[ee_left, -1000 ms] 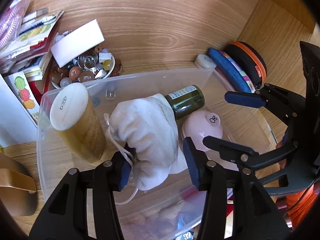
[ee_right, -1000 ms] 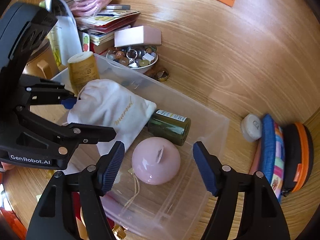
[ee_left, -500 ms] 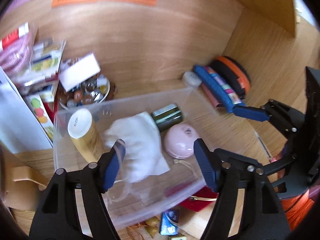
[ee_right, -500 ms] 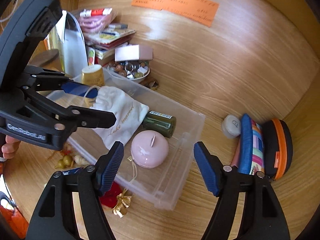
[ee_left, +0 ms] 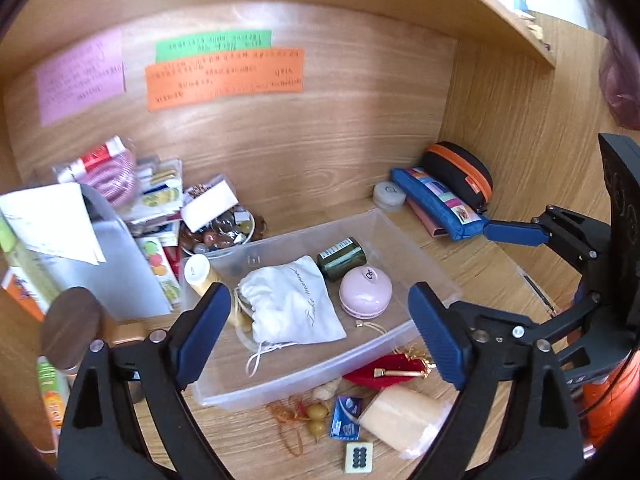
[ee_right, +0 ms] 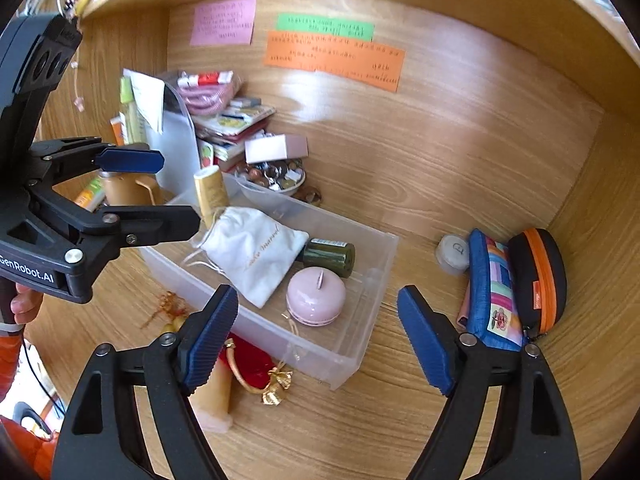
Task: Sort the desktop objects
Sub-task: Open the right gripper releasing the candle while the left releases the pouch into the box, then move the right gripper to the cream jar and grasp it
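A clear plastic bin (ee_left: 384, 344) on the wooden desk holds a white drawstring pouch (ee_left: 292, 304), a pink round case (ee_left: 366, 290), a dark green bottle (ee_left: 342, 258) and a yellow tube with a white cap (ee_left: 200, 276). My left gripper (ee_left: 320, 332) hangs above and in front of the bin. Its jaws are opening and the pads touch nothing. My right gripper (ee_right: 318, 338) hovers over the bin's (ee_right: 352, 344) near corner, jaws also opening, nothing between them. The pouch (ee_right: 256, 252) lies flat beside the pink case (ee_right: 316, 296).
In front of the bin lie a red pouch (ee_left: 384, 372), a beige roll (ee_left: 400, 416), a gourd charm (ee_left: 316, 416), a blue packet (ee_left: 346, 422) and a tile (ee_left: 359, 456). A bead bowl (ee_left: 218, 232) and stacked packets stand left. A blue pencil case (ee_left: 436, 204) and black-orange case (ee_left: 460, 172) lie right.
My left gripper let go of the white pouch, which now lies in the bin. Both grippers rose and drew back from the bin, and their jaws spread wider.
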The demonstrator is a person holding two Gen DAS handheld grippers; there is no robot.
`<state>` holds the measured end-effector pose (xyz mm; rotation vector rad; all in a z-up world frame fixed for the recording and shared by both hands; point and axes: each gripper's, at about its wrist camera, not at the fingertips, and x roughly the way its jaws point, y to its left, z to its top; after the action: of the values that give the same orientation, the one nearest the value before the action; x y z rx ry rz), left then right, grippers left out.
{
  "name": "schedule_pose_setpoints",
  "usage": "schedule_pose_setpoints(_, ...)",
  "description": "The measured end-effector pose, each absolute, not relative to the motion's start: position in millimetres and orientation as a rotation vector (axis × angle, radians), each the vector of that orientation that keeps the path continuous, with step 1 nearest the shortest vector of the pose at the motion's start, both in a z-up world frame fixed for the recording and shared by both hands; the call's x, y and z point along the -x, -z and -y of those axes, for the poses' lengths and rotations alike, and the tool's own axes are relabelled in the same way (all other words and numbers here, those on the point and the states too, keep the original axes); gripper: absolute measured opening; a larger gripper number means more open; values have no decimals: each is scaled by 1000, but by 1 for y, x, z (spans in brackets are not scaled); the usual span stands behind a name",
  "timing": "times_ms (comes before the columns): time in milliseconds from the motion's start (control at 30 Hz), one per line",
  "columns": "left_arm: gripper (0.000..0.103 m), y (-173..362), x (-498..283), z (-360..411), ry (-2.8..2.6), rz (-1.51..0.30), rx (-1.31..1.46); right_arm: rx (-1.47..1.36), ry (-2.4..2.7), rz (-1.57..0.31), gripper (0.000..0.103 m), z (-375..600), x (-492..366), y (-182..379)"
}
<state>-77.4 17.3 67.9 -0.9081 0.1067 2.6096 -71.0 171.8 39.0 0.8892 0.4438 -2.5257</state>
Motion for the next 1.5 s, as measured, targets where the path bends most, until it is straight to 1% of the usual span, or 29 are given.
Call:
schedule_pose_setpoints(233,95,-75,46,-10,-2731,-189,836,-837,2516,-416,82,-170,44,-42)
schedule_pose_setpoints(567,96,-60,16,4,-2758,-163,862,-856,2463,-365,82,-161,10,-18)
schedule_pose_setpoints(867,96,-23,6,16,-2756,-141,981,-928,2421,-329,82,-155,-2,11)
schedule_pose_setpoints(1100,96,12,-3,27,-2747,-99,1087,-1025,2355,-253,82,-150,0,43)
schedule_pose_setpoints(1267,96,31,-9,39,-2721,-32,1150,-1101,2329,-188,82,-146,8,64)
schedule_pose_setpoints(1500,96,51,-13,42,-2700,-38,1218,-1150,2350,-149,82,-139,17,79)
